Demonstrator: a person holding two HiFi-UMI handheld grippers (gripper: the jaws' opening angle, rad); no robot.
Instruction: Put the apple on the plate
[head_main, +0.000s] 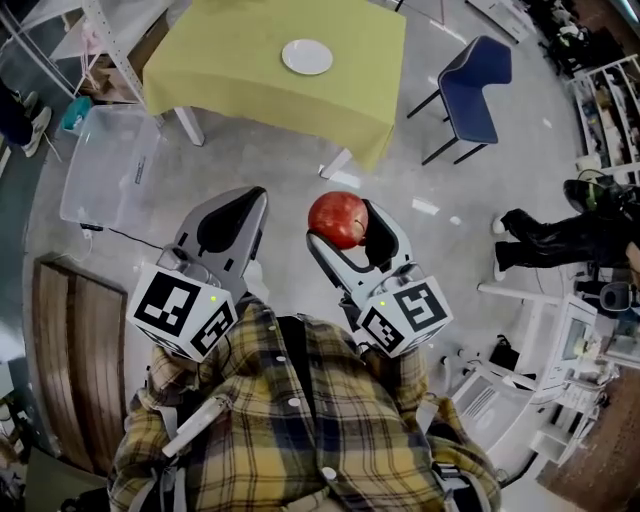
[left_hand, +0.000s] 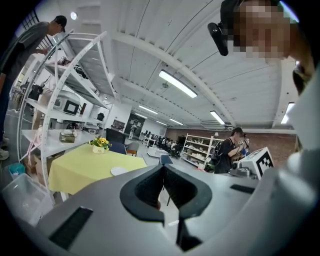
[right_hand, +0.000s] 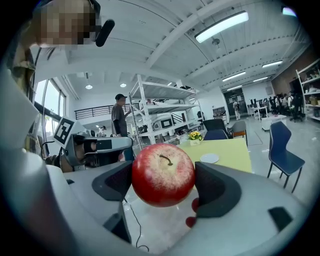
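A red apple (head_main: 337, 219) (right_hand: 163, 174) sits between the jaws of my right gripper (head_main: 345, 222) (right_hand: 164, 179), which is shut on it, stem side toward the camera. The white plate (head_main: 307, 57) (right_hand: 209, 158) (left_hand: 119, 171) lies on a table with a yellow cloth (head_main: 270, 70) (right_hand: 227, 151) (left_hand: 85, 167), well ahead of both grippers. My left gripper (head_main: 250, 195) (left_hand: 163, 187) hangs beside the right one, shut with nothing in it.
A blue chair (head_main: 472, 90) (right_hand: 282, 152) stands right of the table. A clear plastic bin (head_main: 108, 165) lies on the floor at the left, by a white shelf rack (left_hand: 75, 90). A vase of yellow flowers (left_hand: 100, 145) stands on the table. People stand nearby.
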